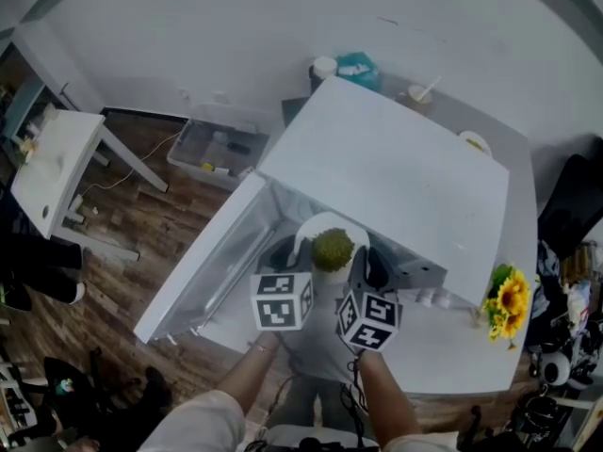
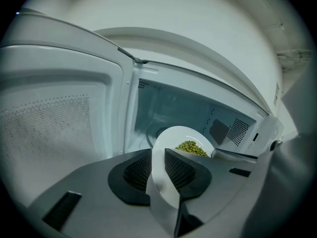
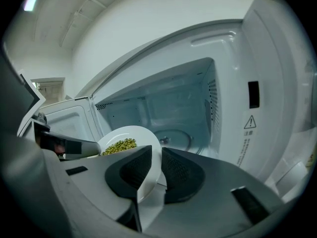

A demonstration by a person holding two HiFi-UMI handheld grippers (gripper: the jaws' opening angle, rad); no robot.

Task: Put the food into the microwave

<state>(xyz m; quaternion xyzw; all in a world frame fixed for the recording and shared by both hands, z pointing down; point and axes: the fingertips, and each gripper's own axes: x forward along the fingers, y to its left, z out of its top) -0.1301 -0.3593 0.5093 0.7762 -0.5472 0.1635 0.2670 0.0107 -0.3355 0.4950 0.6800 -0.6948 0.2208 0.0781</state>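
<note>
A white plate (image 1: 320, 226) heaped with green peas (image 1: 333, 249) hangs in front of the open white microwave (image 1: 396, 172). My left gripper (image 1: 290, 264) is shut on the plate's left rim (image 2: 159, 175), and my right gripper (image 1: 366, 273) is shut on its right rim (image 3: 148, 175). In both gripper views the peas (image 2: 192, 148) (image 3: 119, 146) lie on the plate just before the lit cavity. The glass turntable (image 3: 173, 139) shows inside the cavity. The door (image 1: 203, 262) swings open to the left.
The microwave stands on a white table (image 1: 443, 342) with sunflowers (image 1: 507, 301) at its right. Cups and a teal packet (image 1: 358, 64) sit behind it. A clear storage bin (image 1: 215, 151) and a small white table (image 1: 52, 168) stand on the wooden floor to the left.
</note>
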